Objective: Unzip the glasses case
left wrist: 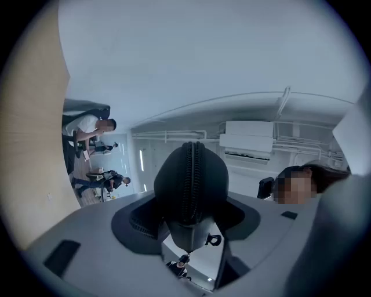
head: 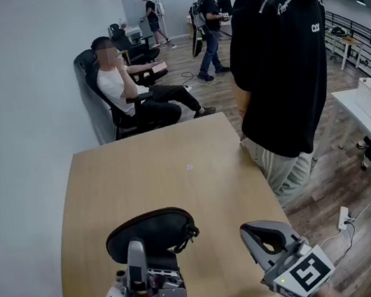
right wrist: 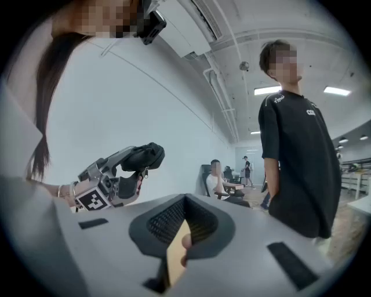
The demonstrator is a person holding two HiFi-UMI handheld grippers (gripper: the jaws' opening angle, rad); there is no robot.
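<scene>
The left tool [left wrist: 191, 232] pinches one end of the black glasses case [head: 150, 232], lifted above the worktop [head: 160, 163], with the zip seam facing its camera. The right tool [head: 263, 236] sits just beside it, pressed nearly together on nothing. It should probably spread, catch the small zip pull [left wrist: 214, 239] squarely, then draw along the seam against a firm left grip. Beyond, a person [head: 283, 56] stands at the worktop's far side.

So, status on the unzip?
Left hand-held gripper shut on black oval fabric glasses case, held off the wooden table. Right hand-held gripper shut, empty. Zip looks closed.
</scene>
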